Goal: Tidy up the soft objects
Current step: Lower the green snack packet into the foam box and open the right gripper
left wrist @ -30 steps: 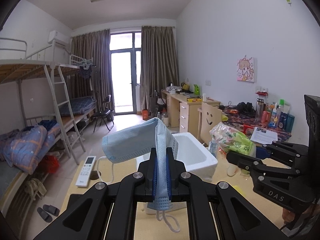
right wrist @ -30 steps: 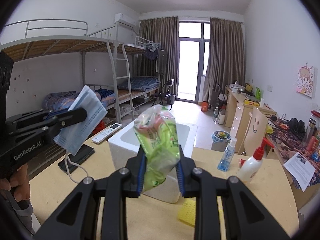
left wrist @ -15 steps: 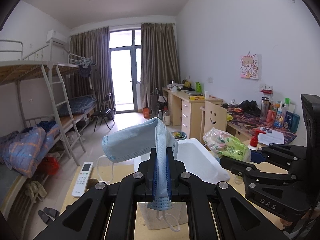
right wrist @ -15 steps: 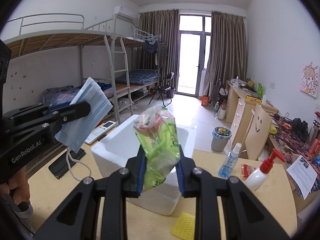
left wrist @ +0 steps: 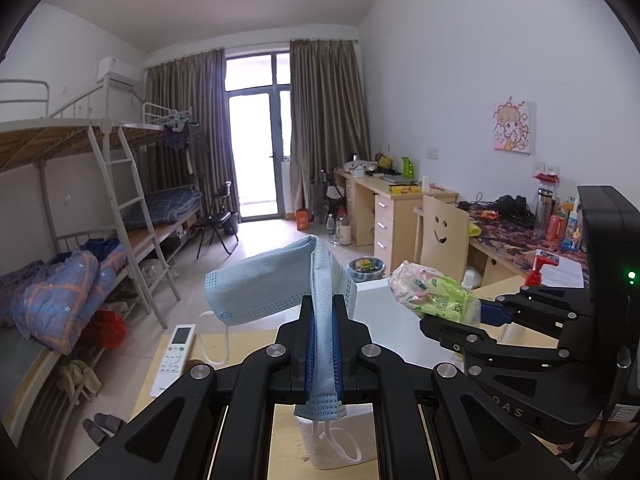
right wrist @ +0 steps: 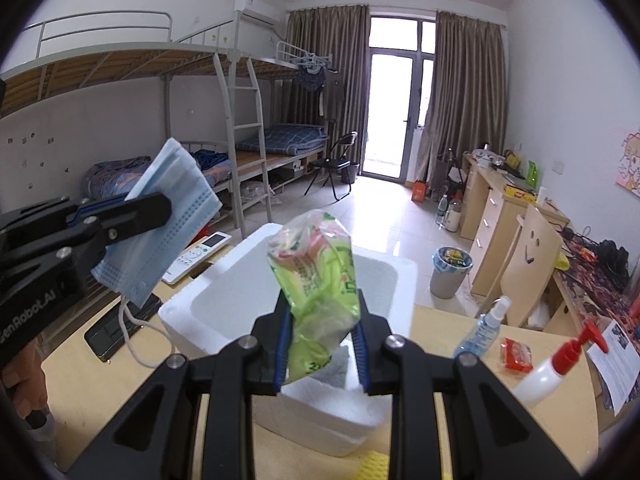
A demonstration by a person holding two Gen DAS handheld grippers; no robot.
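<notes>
My left gripper (left wrist: 323, 308) is shut on a folded light-blue face mask (left wrist: 264, 288), whose ear loops dangle below the fingers. It appears again at the left of the right wrist view, the left gripper (right wrist: 154, 210) still pinching the mask (right wrist: 176, 184). My right gripper (right wrist: 322, 320) is shut on a crinkled green tissue pack (right wrist: 316, 260), held upright. Both grippers hover above an open white foam box (right wrist: 240, 256) on the wooden table. From the left wrist view, the right gripper (left wrist: 452, 320) and its pack (left wrist: 432, 296) hang over the box (left wrist: 380, 304).
A white remote control (right wrist: 200, 252) and a dark phone (right wrist: 116, 328) lie left of the box. Right of it are a spray bottle (right wrist: 484, 328), a red packet (right wrist: 518, 354) and a red-capped pump bottle (right wrist: 556, 368). A yellow sponge (right wrist: 376, 464) lies near the front.
Both grippers have moved forward over the table with their loads; the foam box now lies closer beneath them. The right gripper and pack have drawn nearer to the mask.
</notes>
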